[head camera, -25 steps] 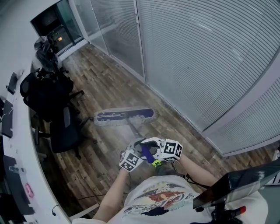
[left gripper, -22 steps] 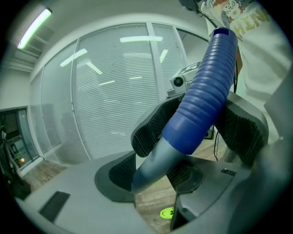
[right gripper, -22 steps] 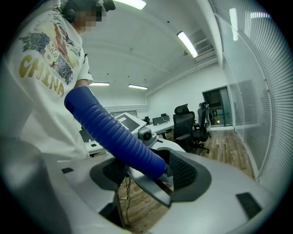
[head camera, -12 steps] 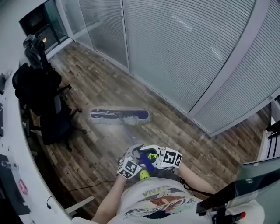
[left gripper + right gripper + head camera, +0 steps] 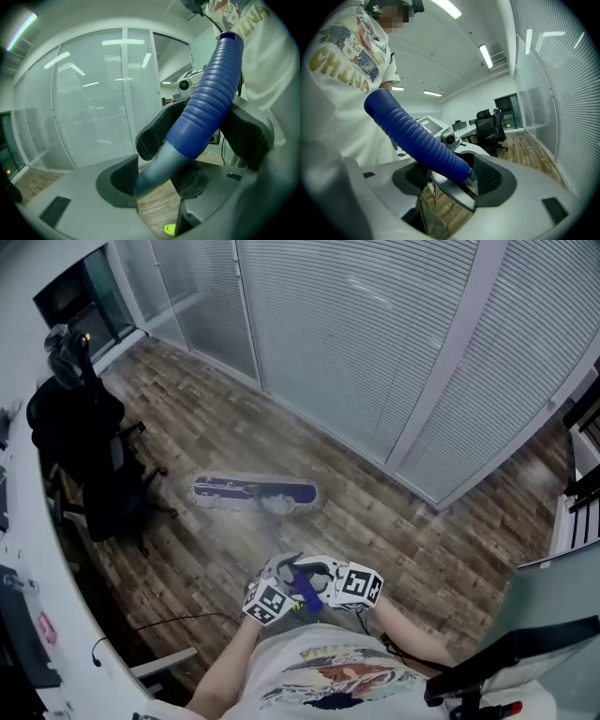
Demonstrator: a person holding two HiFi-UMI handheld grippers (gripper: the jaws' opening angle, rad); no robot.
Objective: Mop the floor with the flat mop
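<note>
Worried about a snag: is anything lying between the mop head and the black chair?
No, just bare wood floor between the mop head and the black chair, seen in the head view.

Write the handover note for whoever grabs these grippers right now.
Left gripper: shut on the mop handle, on its grey shaft just below the blue grip.
Right gripper: shut on the same handle, at the blue grip's lower end.
Mop head: flat on the wood floor ahead, between the office chair and the glass partition.
Done: the floor does not show how much is mopped.
Left: mopping strokes across the boards.
</note>
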